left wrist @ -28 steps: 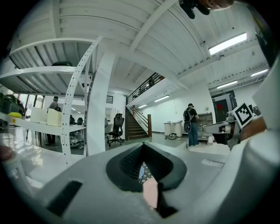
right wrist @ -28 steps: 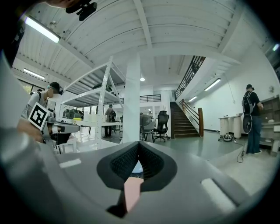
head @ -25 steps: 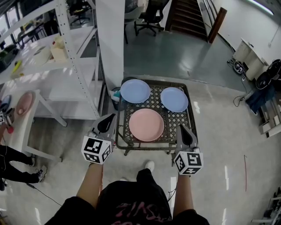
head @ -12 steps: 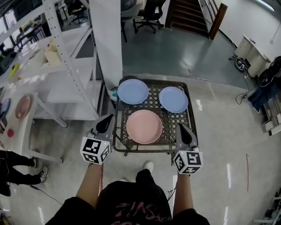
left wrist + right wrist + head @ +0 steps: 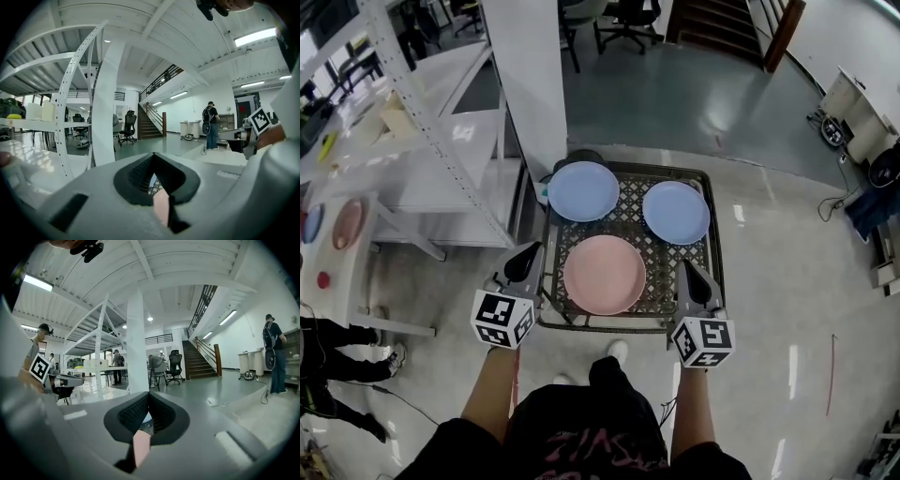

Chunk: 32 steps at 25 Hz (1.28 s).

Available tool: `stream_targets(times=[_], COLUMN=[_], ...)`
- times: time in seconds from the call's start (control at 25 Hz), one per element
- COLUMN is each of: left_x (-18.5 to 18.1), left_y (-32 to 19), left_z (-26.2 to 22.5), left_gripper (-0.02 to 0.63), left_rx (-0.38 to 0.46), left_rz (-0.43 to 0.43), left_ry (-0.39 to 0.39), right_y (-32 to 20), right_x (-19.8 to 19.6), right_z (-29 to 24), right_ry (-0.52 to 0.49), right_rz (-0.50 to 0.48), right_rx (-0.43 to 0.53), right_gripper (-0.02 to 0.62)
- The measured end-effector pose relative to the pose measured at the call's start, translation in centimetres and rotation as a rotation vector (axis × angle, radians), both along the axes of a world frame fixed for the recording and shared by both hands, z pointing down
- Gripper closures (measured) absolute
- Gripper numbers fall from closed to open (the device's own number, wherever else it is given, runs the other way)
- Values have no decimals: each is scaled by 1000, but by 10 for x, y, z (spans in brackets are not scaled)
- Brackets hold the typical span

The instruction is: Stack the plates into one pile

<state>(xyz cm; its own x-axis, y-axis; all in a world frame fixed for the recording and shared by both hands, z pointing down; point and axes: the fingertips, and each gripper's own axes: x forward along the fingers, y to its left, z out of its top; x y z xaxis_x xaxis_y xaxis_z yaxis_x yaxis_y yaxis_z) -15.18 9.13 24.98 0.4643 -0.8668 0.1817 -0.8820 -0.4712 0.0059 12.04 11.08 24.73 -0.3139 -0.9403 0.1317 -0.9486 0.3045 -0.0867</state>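
Lattice table point(image 5: 630, 214), perhaps metal: pink plate point(image 5: 604, 274), blue plate point(image 5: 583, 190), second blue plate point(image 5: 676, 212)

Three plates lay on the surface point(image 5: 630, 202), and none touched another. The near plate point(image 5: 604, 274) sat in the middle, by the front edge. The far left plate point(image 5: 583, 190) sat at the back left corner. The far right plate point(image 5: 676, 212) sat at the back right corner. The left hand-held gripper point(image 5: 528, 255) was just outside the front left corner. The right hand-held gripper point(image 5: 687, 270) was at the front right corner. The near plate lay between them. A pillar point(image 5: 528, 75) stood behind the surface, to the left. A rack point(image 5: 422, 131) stood further left. Stairs point(image 5: 712, 19) and a chair point(image 5: 628, 14) were far behind. A shoe point(image 5: 619, 352) was on the floor in front of the surface.
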Motion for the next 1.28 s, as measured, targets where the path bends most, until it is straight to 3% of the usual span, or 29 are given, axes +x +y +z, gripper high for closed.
stream_targets(times=[0.44, 0.76, 1.28], left_x=[38, 65, 60], left_y=[-52, -70, -66], left_z=[23, 38, 45], left_gripper=[615, 614, 614], left_rx=[-58, -97, -131], left_rz=[-59, -78, -123], left_ry=[-26, -55, -91], right_y=[-69, -91, -99], right_x=[36, 58, 51], right_z=[26, 48, 65], right_ry=[-24, -46, -102], right_rz=[-66, -97, -135], right_rx=[-48, -90, -126], right_gripper=[583, 583, 583])
